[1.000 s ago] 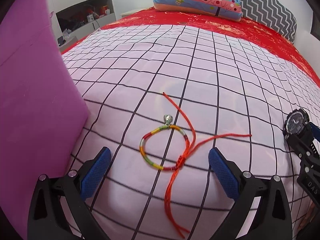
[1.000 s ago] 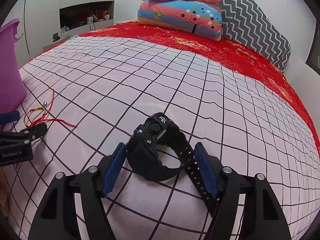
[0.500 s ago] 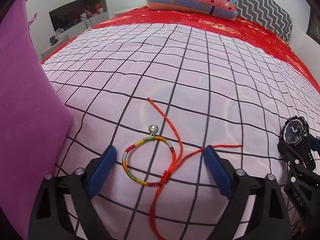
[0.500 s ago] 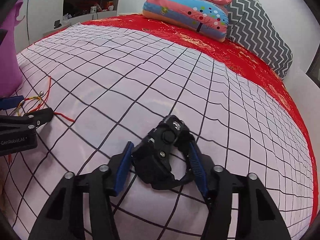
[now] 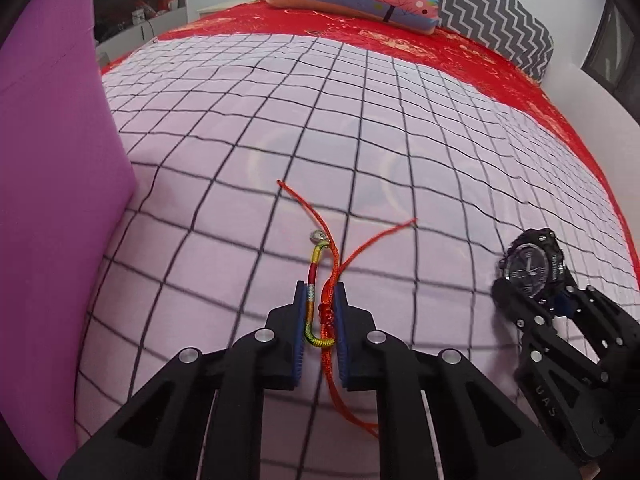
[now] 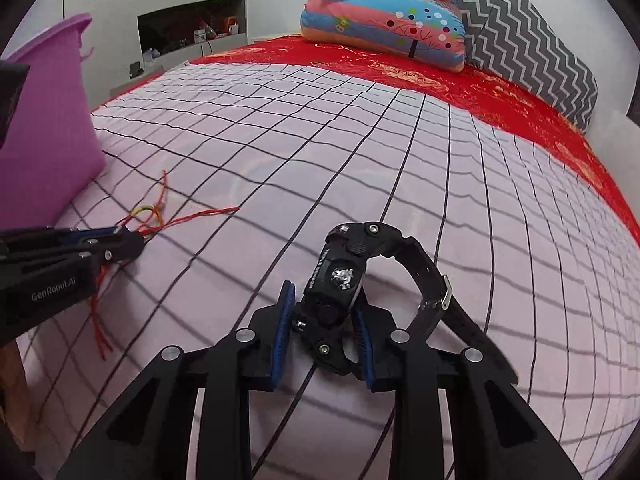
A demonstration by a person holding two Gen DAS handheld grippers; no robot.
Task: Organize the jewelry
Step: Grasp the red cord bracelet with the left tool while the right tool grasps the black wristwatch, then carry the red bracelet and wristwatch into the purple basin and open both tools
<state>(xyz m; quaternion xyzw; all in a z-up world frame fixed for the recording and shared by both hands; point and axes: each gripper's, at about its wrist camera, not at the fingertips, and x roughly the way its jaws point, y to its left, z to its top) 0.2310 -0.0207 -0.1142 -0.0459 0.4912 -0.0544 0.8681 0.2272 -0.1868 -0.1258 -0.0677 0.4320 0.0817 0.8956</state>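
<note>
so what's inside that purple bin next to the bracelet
Cannot tell. Only the purple bin's outer wall and rim show; its inside is hidden in both views. The bracelet is outside it, pinched in the left gripper.

Left gripper (image 5: 321, 322): jaws nearly together, blue pads (image 5: 303, 320) pinching the bracelet (image 5: 316, 280) flat between them, fingers low and pointing forward. Right gripper (image 6: 323, 326): jaws narrowed onto the watch (image 6: 340, 280), both blue pads (image 6: 283, 320) pressed against the sides of its case, fingers level and low. The two grippers sit side by side, well apart, left one visible at the left edge of the right wrist view.
</note>
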